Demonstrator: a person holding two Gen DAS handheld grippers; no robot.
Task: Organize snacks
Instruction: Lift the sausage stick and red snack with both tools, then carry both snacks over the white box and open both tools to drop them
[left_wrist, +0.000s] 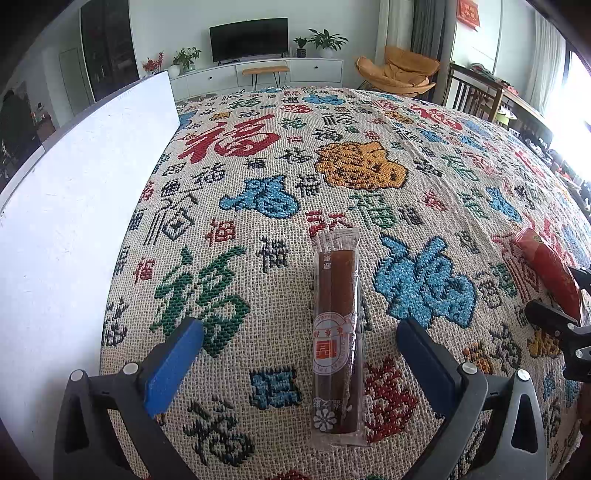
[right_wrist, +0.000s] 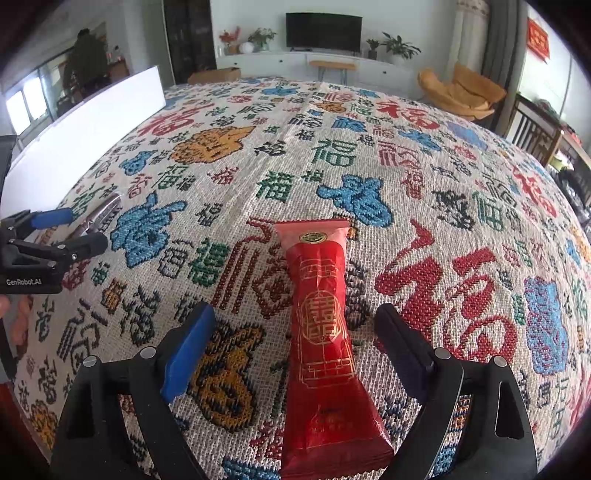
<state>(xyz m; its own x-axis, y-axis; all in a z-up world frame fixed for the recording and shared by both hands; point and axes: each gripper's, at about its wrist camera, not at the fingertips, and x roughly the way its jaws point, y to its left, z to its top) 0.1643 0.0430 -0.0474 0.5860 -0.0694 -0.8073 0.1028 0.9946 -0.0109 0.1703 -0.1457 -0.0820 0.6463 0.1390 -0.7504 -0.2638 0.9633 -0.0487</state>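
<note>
1. We count 2 snacks: 1 clear-wrapped brown snack bar (left_wrist: 335, 328) and 1 red snack packet (right_wrist: 325, 343) w/ gold print.
2. We count 2 grippers, 1 per hand. Left gripper (left_wrist: 299, 354): fingers wide apart, brown bar lying lengthwise on the cloth btwn them, pads clear of it on both sides.
3. Right gripper (right_wrist: 295, 343): fingers also wide apart, red packet lying flat btwn them, neither pad touching it.
4. Taking the brown bar as landmark: red packet sits well to its right, w/ the right gripper's black fingers over that packet's near end in the left wrist view. In the right wrist view the bar is mostly hidden behind the left gripper; only its far end shows.
5. Surface: 1 woven tablecloth (left_wrist: 332, 166), cream ground, covered in red, green, blue, black and orange characters. Both snacks rest on it.
6. 1 white board (left_wrist: 74, 206) stands on edge left of the brown bar, along the cloth's left side.
7. Room beyond the brown bar: 1 dark TV (left_wrist: 248, 38) on a long white cabinet (left_wrist: 258, 72), several potted plants beside it, 1 orange lounge chair (left_wrist: 400, 72) further right, a dark wooden chair (left_wrist: 472, 92) at far right.
</note>
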